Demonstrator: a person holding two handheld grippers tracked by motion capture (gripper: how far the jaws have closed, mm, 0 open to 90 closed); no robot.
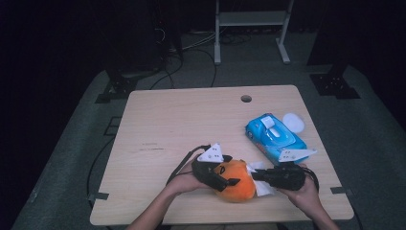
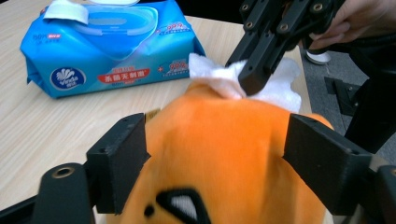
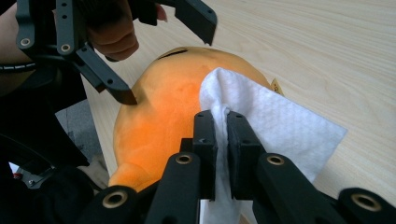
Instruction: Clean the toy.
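The round orange plush toy (image 1: pixel 234 182) lies near the wooden table's (image 1: pixel 182 120) front edge, between the left gripper's (image 1: pixel 225 181) spread jaws, which straddle it. The right gripper (image 3: pixel 221 135), clamped on a white wet wipe (image 3: pixel 275 126), presses it against the toy, near a blue wipes pack (image 1: pixel 275 136).

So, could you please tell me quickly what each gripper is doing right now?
Left gripper: jaws around the orange plush toy; grip cannot be told.
Right gripper: shut on the white wipe.

The plush (image 1: pixel 235 182) was orange with a black-outlined white patch. The wipe (image 3: pixel 275 126) was white with a fine embossed weave. The pack (image 1: pixel 276 137) was blue with a red label band.
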